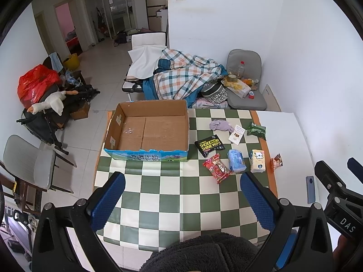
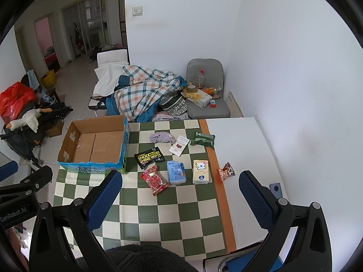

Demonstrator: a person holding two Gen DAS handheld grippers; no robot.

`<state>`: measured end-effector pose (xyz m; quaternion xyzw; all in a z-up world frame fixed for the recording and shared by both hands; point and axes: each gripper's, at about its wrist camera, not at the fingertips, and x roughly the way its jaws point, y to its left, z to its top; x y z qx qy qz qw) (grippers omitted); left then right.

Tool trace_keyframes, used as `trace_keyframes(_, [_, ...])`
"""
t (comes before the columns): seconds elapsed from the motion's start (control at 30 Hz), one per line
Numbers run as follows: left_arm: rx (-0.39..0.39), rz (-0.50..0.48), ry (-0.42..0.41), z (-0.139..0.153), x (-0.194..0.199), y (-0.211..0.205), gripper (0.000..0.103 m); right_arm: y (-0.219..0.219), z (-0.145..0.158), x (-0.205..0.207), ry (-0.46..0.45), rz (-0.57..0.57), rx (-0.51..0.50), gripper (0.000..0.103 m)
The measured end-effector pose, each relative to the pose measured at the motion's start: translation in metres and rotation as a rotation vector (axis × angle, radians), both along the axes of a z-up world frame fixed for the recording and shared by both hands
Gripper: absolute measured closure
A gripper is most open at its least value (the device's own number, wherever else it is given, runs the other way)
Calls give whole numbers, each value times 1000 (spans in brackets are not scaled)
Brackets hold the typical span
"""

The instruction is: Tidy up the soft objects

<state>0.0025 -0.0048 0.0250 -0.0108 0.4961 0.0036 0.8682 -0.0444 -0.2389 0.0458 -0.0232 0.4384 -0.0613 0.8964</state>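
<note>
Two handheld grippers hang above a table spread with a green-and-cream checkered cloth (image 1: 172, 195), both with their blue-padded jaws spread wide and nothing between them: the left gripper (image 1: 181, 201) sits over the near middle of the cloth, the right gripper (image 2: 181, 201) nearer the table's white right side. The soft goods to be organized lie loose on the cloth to the right of an open brown cardboard box with a blue printed front (image 1: 147, 133), which stands empty at the table's far left corner. Closest to the grippers are a red crinkly snack packet (image 2: 155, 179), a light-blue soft tissue pack (image 2: 176, 172) just beside it, a cream tissue pack with a cartoon figure (image 2: 200, 171) and a small red-and-white wrapper (image 2: 225, 171) at the cloth's orange border. Farther back lie a black "Shoe Shine Wipes" pouch (image 2: 149, 157) near the box wall, a crumpled lilac cloth (image 2: 161, 137), a white card sleeve (image 2: 179, 149) and a green foil packet (image 2: 202, 139). Nothing appears to have been packed yet, so the step in hand looks like a first pick. It would go best by lowering one gripper squarely over a near packet, fingers straddling its short width, and closing gently enough that the pack gives without slipping or bursting. The flat pouch and the limp cloth will likely need a pinch at a raised edge or fold. The other gripper should keep clear of the path to the box.
</note>
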Motion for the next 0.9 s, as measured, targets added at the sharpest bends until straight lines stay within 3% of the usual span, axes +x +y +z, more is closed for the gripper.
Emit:
trace_keyframes(0.33, [-4,-9,3,1,5,-9,0,0,-1,-2,2,-1,2,0])
trace_keyframes(0.5, [-36,-15,56,-23,31,-20,0,-13,-21,7,48,-30,26,0])
trace_keyframes(0.63, [-75,-33,195,-82,69,-37,0,-42,-62,36,155,-79,54,0])
trace_keyframes(0.73, [-94,-50,315,-141,98,-56,0,-69,-100,62,241,-97,82,0])
trace_keyframes(0.9, [-157,-44,515,-238,138,-86,0,-116,-194,117,372,-126,99,0])
